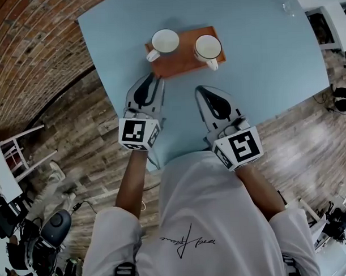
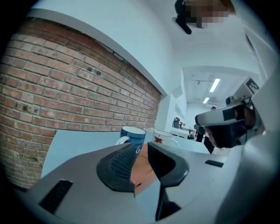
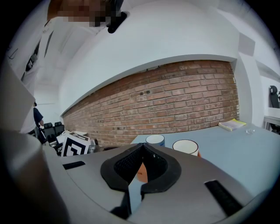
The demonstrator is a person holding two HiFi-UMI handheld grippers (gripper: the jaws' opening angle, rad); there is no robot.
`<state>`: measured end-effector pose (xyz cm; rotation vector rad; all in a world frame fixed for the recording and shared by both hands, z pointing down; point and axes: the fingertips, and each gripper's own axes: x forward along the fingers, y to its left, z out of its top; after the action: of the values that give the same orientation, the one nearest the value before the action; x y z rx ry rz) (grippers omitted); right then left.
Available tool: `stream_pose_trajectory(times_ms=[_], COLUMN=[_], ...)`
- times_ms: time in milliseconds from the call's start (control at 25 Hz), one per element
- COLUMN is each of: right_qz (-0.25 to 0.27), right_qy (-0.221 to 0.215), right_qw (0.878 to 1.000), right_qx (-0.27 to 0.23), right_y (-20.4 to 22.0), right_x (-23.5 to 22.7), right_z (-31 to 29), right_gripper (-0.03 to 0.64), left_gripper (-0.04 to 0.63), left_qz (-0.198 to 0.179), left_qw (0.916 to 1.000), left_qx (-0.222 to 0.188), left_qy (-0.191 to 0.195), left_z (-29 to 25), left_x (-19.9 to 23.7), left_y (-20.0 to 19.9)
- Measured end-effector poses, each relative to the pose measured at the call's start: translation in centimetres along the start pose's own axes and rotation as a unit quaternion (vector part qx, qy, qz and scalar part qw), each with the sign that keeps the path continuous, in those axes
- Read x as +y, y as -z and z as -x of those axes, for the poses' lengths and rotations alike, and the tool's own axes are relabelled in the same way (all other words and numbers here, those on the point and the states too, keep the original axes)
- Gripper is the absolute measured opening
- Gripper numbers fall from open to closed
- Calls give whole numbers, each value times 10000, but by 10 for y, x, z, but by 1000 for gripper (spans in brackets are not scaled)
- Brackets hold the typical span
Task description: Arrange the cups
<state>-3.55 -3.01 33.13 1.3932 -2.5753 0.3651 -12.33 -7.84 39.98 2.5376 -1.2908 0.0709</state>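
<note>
Two cups stand on a wooden tray (image 1: 184,65) on a pale blue table (image 1: 261,75), just ahead of both grippers.

The blue cup (image 2: 132,135), ahead of the left gripper (image 1: 153,78), has a white interior, a white handle and a pale swirl on its wall. The white cup (image 1: 208,48), ahead of the right gripper (image 1: 201,89), has a dark rim, a reddish motif and a handle turned toward that gripper.

The left gripper's jaws stand narrowly apart with nothing between them; a tray corner shows beyond the gap. The right gripper's jaws meet at the tips and are empty.

In both gripper views the jaws hide the cups' lower parts. In the right gripper view the tray shows only as a sliver.
</note>
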Motion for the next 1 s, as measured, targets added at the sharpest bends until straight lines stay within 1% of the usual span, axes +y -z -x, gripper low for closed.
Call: stream_pose_trajectory(times_ms=[240, 400, 520, 800, 1000], right_qz=[-16, -33, -40, -80, -103], right_qy=[67, 127, 133, 116, 78], right_qw=[9999, 9999, 9998, 9998, 9997], right_qx=[76, 72, 124, 172, 211], right_y=[8, 11, 14, 15, 18], right_x=[-6, -10, -10, -13, -13], right_z=[3, 3, -1, -4, -9], right_gripper=[21, 21, 21, 21, 21], left_gripper=[106, 125, 146, 160, 161], left_qz=[-56, 56, 73, 42, -90], left_qw=[9999, 9999, 9996, 9993, 9981], left_qx=[69, 60, 125, 129, 151], left_qy=[62, 129, 250, 345, 583], left_z=[-11, -22, -28, -36, -45], left_x=[16, 33, 40, 49, 49], left_y=[9, 10, 16, 17, 15])
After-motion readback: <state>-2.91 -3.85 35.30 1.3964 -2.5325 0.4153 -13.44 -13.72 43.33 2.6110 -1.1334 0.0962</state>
